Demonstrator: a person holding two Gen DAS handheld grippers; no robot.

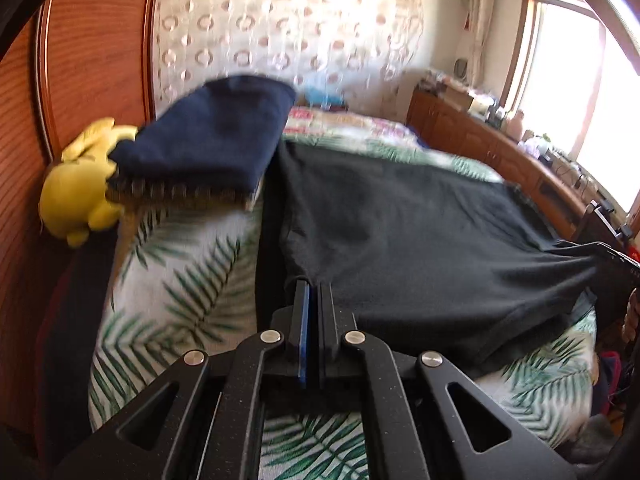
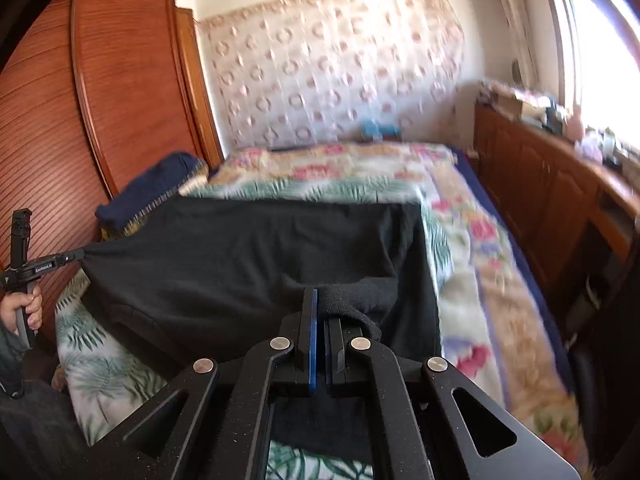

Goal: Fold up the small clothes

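While the black garment (image 1: 420, 232) hangs stretched between the two grippers, its far part lies flat on the leaf-print bedspread (image 1: 188, 276) and its near edge is lifted clear. The left gripper (image 1: 314, 292) has its jaws closed on one near corner; the right gripper (image 2: 321, 300) is clamped on the other, where a thick roll of cloth bunches beside its blue pad.

The main risk, as I judge it, is an uneven fold: that bunched corner on the right holds more cloth than the thin pinch on the left, so one edge may land askew. A slim pinch could also slip free if the cloth is pulled taut, dropping that side in a heap. The far part may drag along the bedspread and wrinkle underneath.

The cloth looks like a soft, matte knit, limp, with shallow creases and a stitched hem. The bedspread is pale, smooth and printed with green fronds. Beyond the garment's far left corner sits a folded navy garment (image 1: 212, 132) on a striped one, with a yellow plush toy (image 1: 76, 196) just beside them against a ribbed wooden wardrobe (image 2: 48, 120).
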